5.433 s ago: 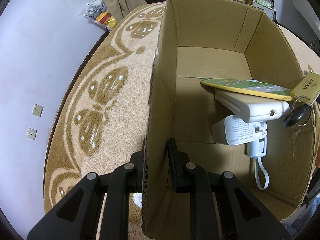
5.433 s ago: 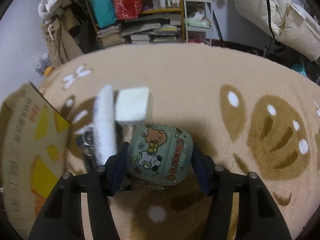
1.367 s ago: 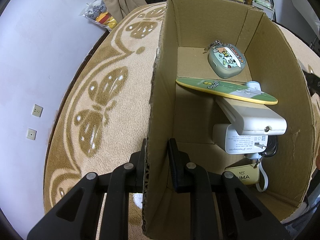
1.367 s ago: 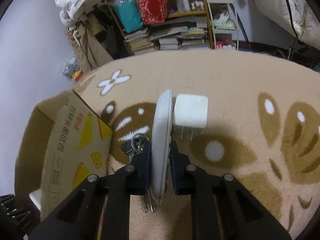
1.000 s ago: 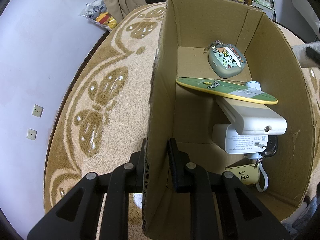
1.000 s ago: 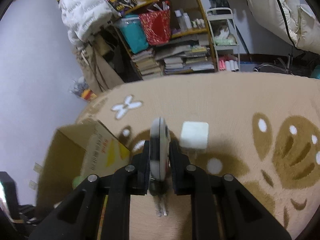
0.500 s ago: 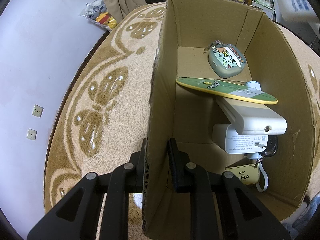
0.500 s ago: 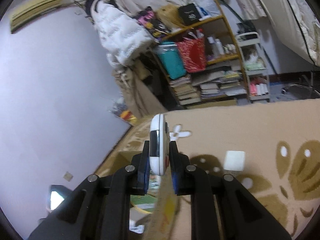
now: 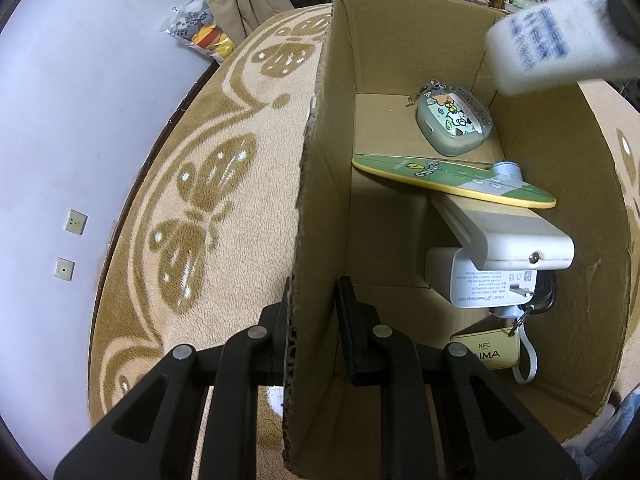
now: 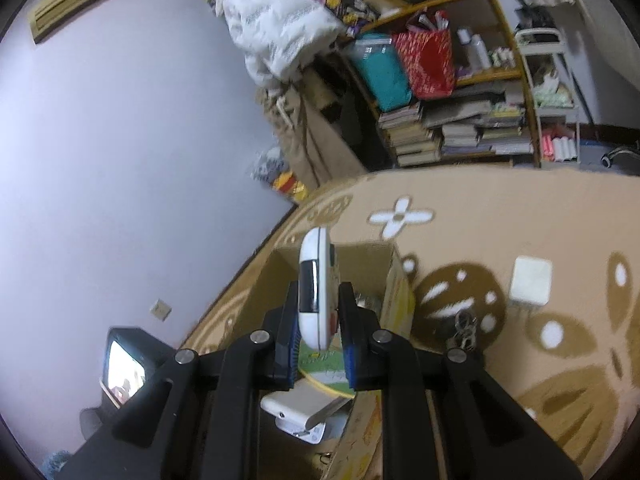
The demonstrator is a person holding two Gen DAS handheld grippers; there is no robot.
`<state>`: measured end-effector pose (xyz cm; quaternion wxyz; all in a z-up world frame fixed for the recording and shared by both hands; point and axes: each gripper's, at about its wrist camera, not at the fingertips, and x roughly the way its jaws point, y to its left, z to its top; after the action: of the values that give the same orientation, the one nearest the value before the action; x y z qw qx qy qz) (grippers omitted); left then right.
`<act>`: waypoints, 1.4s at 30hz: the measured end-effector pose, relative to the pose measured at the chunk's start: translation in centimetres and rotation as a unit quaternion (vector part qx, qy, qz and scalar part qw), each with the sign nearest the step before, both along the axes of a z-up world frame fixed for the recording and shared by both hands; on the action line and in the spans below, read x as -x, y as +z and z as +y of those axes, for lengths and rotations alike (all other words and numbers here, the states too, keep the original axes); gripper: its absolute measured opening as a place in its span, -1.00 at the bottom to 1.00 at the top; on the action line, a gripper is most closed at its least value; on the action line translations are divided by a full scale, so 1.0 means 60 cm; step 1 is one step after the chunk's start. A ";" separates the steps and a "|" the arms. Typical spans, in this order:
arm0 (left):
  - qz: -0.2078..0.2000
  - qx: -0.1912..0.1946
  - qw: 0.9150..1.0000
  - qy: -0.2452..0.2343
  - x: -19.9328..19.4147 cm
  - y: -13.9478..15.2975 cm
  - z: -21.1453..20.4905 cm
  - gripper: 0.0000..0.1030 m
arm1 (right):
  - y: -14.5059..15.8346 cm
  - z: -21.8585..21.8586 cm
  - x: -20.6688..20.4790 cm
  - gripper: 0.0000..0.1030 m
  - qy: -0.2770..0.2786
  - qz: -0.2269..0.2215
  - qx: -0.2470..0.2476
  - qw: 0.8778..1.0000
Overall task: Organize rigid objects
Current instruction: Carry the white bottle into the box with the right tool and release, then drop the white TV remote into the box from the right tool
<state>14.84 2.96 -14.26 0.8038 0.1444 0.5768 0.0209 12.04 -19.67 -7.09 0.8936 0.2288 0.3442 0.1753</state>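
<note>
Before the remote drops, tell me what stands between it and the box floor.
Nothing blocks the open top of the box. Below the remote in the right gripper, a green board lies across a white device, so it may land on those.

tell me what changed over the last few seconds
The right gripper put the cartoon case into the cardboard box, then picked the white remote off the rug and carried it over the box. The left gripper stays clamped on the box wall.

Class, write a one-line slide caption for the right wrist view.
Right gripper holds a white remote edge-up above the open cardboard box.
</note>
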 end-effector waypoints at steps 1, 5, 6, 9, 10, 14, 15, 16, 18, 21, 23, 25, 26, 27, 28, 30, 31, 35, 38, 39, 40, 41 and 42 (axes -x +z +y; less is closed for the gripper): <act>0.000 0.000 1.000 0.000 0.000 0.000 0.000 -0.64 | -0.006 0.005 -0.001 -0.63 0.004 0.005 0.001 1.000; 0.000 -0.001 1.000 -0.001 0.000 0.000 -0.001 -0.64 | -0.027 0.030 -0.005 -0.63 0.031 0.024 0.009 0.999; -0.001 -0.004 1.000 -0.002 0.001 0.000 -0.001 -0.64 | -0.033 0.038 -0.006 -0.63 0.040 0.029 0.013 0.999; -0.002 -0.011 1.000 -0.006 0.002 -0.002 -0.005 -0.64 | -0.043 0.055 -0.007 -0.63 0.054 0.038 0.024 0.998; -0.002 -0.012 1.000 -0.006 0.003 -0.002 -0.005 -0.64 | -0.046 0.058 -0.007 -0.63 0.056 0.040 0.028 0.997; -0.001 -0.007 1.000 -0.004 0.003 -0.002 -0.004 -0.64 | -0.053 0.064 -0.008 -0.63 0.059 0.048 0.048 0.996; -0.001 -0.007 1.000 -0.004 0.003 -0.002 -0.003 -0.64 | -0.053 0.064 -0.008 -0.63 0.058 0.049 0.052 0.996; -0.001 -0.008 1.000 -0.004 0.002 -0.001 -0.003 -0.64 | -0.054 0.064 -0.008 -0.63 0.056 0.051 0.055 0.996; -0.001 -0.007 1.000 -0.004 0.002 -0.001 -0.003 -0.64 | -0.054 0.063 -0.009 -0.62 0.051 0.053 0.059 0.996; -0.001 -0.007 1.000 -0.003 0.002 -0.001 -0.003 -0.64 | -0.053 0.063 -0.011 -0.62 0.050 0.058 0.059 0.995; -0.001 -0.003 1.000 0.001 0.001 0.000 -0.001 -0.64 | -0.052 0.065 -0.012 -0.62 0.050 0.057 0.064 0.995; -0.001 -0.003 1.000 0.001 -0.002 -0.001 0.000 -0.64 | -0.054 0.069 -0.011 -0.62 0.051 0.059 0.073 0.994; -0.001 -0.004 1.000 0.001 -0.003 -0.001 -0.001 -0.64 | -0.055 0.070 -0.014 -0.61 0.051 0.060 0.076 0.994; -0.001 -0.004 1.000 0.000 -0.003 -0.001 -0.001 -0.64 | -0.056 0.072 -0.014 -0.61 0.052 0.061 0.081 0.993; -0.001 -0.005 1.000 0.000 -0.003 -0.001 -0.001 -0.64 | -0.057 0.074 -0.014 -0.61 0.053 0.061 0.084 0.993; -0.002 -0.007 1.000 -0.002 -0.002 -0.001 -0.001 -0.64 | -0.056 0.079 -0.012 -0.61 0.053 0.060 0.092 0.993; -0.002 -0.007 1.000 -0.002 -0.002 -0.001 -0.001 -0.64 | -0.055 0.080 -0.011 -0.61 0.055 0.059 0.093 0.992; -0.002 -0.008 1.000 -0.003 -0.002 -0.001 -0.001 -0.64 | -0.055 0.083 -0.012 -0.60 0.057 0.060 0.099 0.992; -0.002 -0.006 1.000 -0.002 -0.001 0.000 0.000 -0.64 | -0.043 0.082 -0.008 -0.60 0.057 0.046 0.095 0.993; -0.002 -0.006 1.000 -0.002 -0.001 0.000 0.001 -0.64 | -0.037 0.078 -0.007 -0.59 0.054 0.040 0.096 0.993; -0.002 -0.006 1.000 -0.001 -0.001 0.000 0.000 -0.64 | -0.033 0.075 -0.005 -0.59 0.051 0.037 0.097 0.993; -0.002 -0.006 1.000 -0.002 -0.001 0.000 0.001 -0.64 | -0.032 0.074 -0.004 -0.51 0.047 0.035 0.100 0.993; -0.002 -0.007 1.000 -0.002 -0.001 0.000 0.000 -0.64 | -0.028 0.069 -0.003 -0.28 0.040 0.033 0.103 0.993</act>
<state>14.91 2.94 -14.28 0.8038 0.1512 0.5749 0.0237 12.23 -15.54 -8.79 0.8926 0.1273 0.3990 0.1672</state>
